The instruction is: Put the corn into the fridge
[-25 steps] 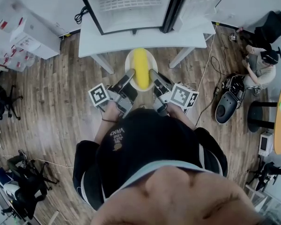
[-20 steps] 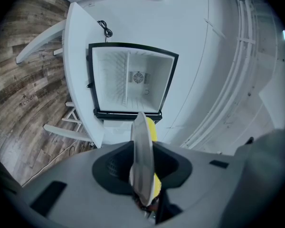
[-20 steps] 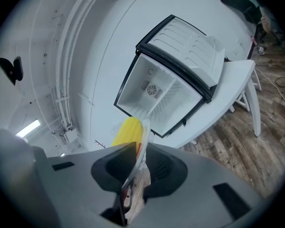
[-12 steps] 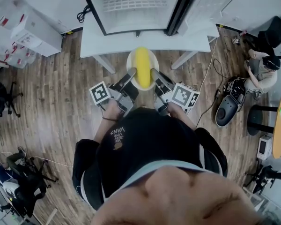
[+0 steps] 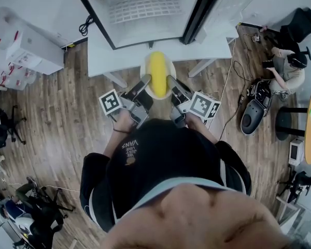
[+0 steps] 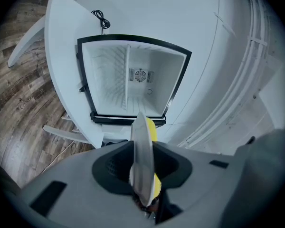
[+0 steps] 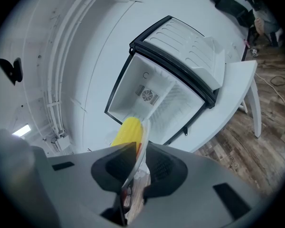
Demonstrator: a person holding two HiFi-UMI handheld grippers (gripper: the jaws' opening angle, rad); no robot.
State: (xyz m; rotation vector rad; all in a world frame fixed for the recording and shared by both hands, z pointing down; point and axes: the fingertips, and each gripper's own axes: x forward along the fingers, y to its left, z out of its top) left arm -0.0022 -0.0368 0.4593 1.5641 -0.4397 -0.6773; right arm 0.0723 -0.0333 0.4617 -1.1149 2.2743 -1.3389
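Yellow corn lies on a thin white plate. The left gripper and right gripper pinch its opposite rims. Over the last second the open fridge has drawn nearer, so the carry looks nearly done. The cob is ribbed, the plate smooth, the fridge's back wall grilled.

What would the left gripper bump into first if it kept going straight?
Most likely the open fridge: the left gripper, clamped on the plate with the corn, points at its opening. Depth is unclear.
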